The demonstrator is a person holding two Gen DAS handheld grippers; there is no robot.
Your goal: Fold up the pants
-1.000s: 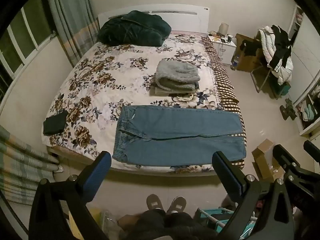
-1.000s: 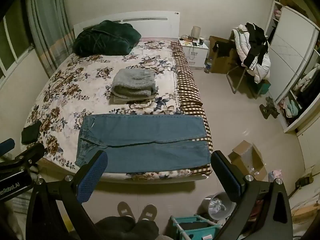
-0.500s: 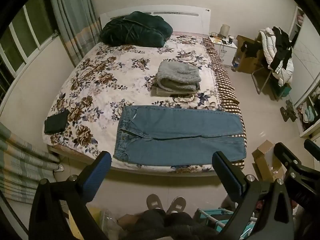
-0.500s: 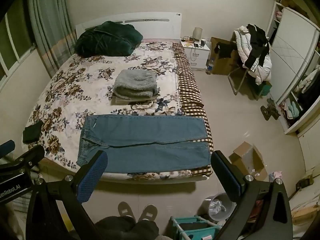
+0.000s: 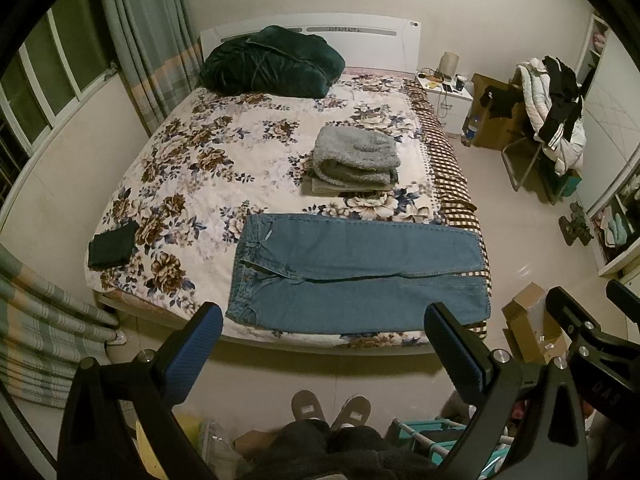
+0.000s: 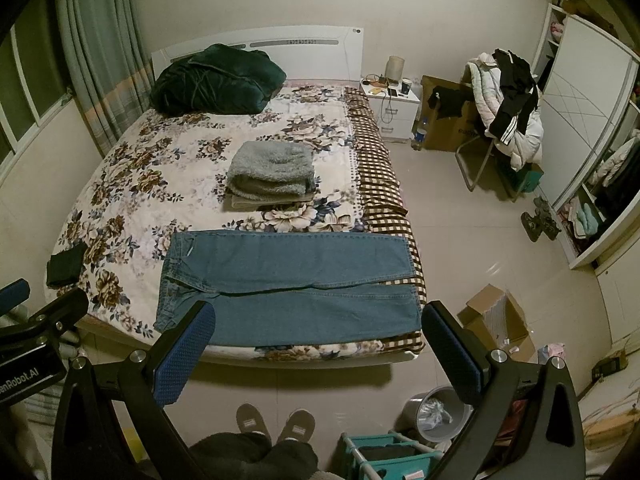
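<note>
Two tools wide open above the bed edge

We see the left tool (image 5: 324,344) and the right tool (image 6: 316,344) both spread wide, holding nothing, well short of the bed (image 5: 192,168). Blue jeans (image 5: 360,276) lie flat across the bed's foot, waistband to the left, legs side by side running right. Beyond them sits a folded grey fleece stack (image 5: 356,158); a dark green quilt (image 5: 272,62) is at the headboard.
</note>
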